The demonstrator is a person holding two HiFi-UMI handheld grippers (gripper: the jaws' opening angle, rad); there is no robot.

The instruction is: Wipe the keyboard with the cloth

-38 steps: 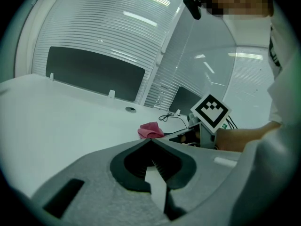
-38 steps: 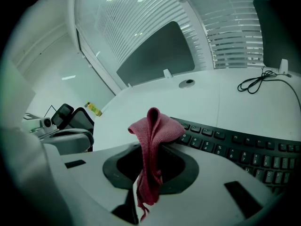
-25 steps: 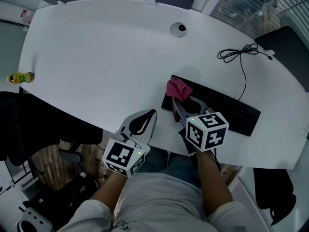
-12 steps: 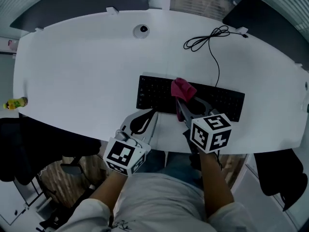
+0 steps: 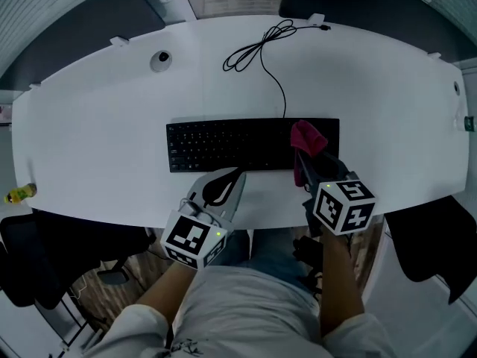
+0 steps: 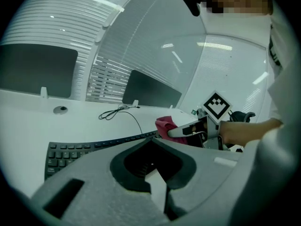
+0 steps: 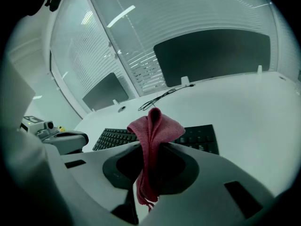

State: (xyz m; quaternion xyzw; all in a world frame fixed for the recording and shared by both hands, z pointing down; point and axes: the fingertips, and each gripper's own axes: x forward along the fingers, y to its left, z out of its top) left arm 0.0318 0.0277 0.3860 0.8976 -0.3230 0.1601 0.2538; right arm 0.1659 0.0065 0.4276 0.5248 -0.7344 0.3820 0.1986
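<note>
The right tool [image 5: 300, 162] is pinching a crumpled magenta fabric cloth [image 5: 306, 136], which is bunching up over the right end of the flat black wired keyboard [image 5: 223, 144] on the white oval worktop [image 5: 97, 125]. The left tool [image 5: 237, 176], pressed together on nothing, is hovering at the keyboard's near edge. The key legends are too small to read.

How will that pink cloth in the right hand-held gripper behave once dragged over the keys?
Probably floppy: the crumpled pink fabric cloth folds over and droops between the shut jaws of the right hand-held gripper. Likely light, since a narrow pinch holds it up. It may snag or bunch on the raised keys of the flat black keyboard.
</note>
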